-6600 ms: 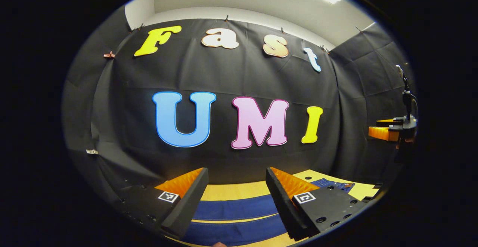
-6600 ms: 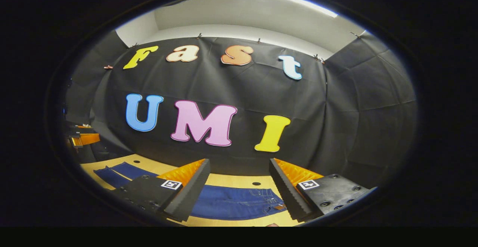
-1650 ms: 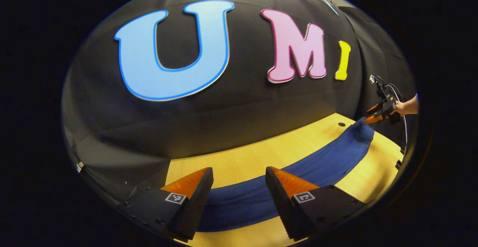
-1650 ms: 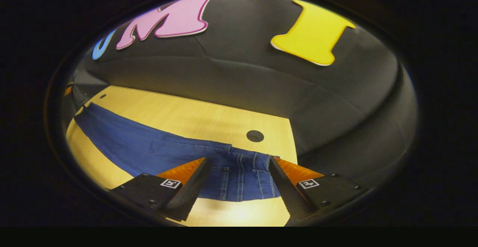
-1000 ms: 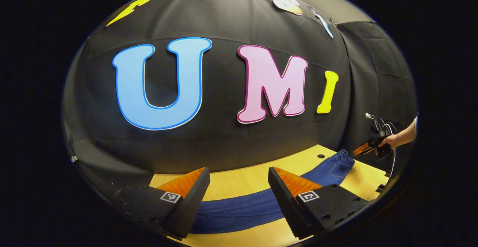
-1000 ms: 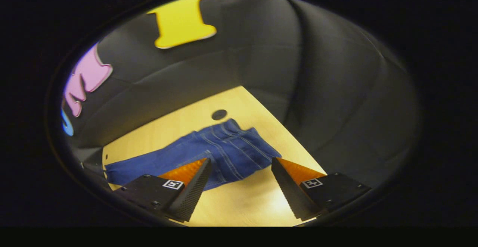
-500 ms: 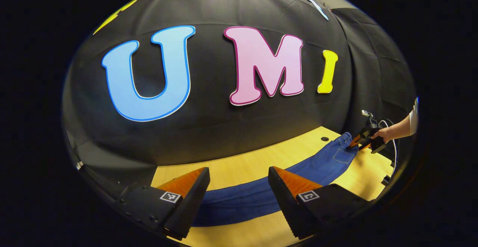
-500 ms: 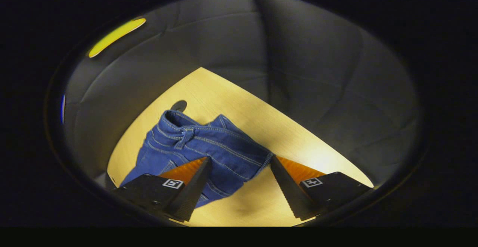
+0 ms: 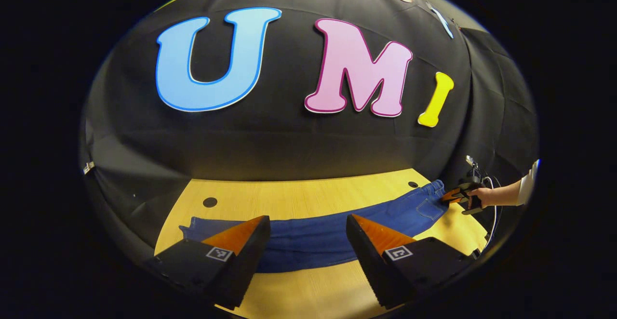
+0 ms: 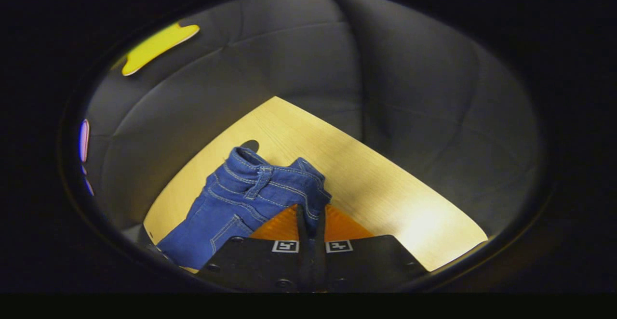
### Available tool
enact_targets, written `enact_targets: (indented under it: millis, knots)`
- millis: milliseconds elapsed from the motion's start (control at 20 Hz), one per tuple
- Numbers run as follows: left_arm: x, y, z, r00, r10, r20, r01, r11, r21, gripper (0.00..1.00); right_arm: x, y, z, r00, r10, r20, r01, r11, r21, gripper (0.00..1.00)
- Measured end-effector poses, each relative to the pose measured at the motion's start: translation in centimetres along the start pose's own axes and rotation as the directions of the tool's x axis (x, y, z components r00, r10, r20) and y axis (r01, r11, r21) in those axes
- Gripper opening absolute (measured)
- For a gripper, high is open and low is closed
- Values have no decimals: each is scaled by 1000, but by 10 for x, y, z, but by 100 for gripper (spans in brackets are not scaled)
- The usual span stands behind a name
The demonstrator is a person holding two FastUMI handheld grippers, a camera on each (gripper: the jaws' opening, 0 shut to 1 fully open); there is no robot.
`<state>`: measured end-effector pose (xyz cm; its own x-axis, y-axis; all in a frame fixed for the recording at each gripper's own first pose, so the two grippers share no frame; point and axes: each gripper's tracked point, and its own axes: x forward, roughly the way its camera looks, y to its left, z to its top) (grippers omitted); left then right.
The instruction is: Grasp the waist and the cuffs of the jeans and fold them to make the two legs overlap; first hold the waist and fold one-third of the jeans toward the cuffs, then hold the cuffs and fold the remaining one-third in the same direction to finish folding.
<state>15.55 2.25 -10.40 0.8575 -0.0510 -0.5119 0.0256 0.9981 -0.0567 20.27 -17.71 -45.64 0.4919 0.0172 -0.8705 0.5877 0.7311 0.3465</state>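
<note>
Wooden table (image 9: 308,198) (two holes) — blue jeans (image 9: 308,239) lying lengthwise

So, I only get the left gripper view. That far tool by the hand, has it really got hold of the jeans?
Observer: Yes. In the right gripper view the right tool has both fingers closed together on the waist end of the jeans.
Visitor: And is that end lying flat?
Observer: No. The waistband is bunched into a hump in front of the tool, with a belt loop facing the camera.
</note>
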Motion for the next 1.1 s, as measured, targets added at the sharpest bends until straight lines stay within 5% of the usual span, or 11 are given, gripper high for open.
enact_targets:
  millis: [200,250,500,750,900,1100]
  knots:
    - [-29,37,2,1000,25,10,-25,999,28,99,-40,29,18,993,31,113,-23,997,-74,11]
    - [-36,46,3,1000,28,12,-28,999,30,99,-52,36,20,989,43,143,-27,993,-111,0]
    - [-60,79,-5,999,39,19,-40,999,33,99,-138,112,46,942,204,267,-144,963,-227,5]
    - [-82,106,-16,998,52,33,-53,999,9,98,-236,224,23,857,426,290,-308,875,-375,5]
    - [-96,125,-31,997,71,17,-71,997,-16,98,-271,278,-6,816,510,271,-344,806,-482,0]
    - [-102,142,-48,996,84,-12,-84,996,-22,97,-272,326,-104,802,567,190,-336,691,-640,0]
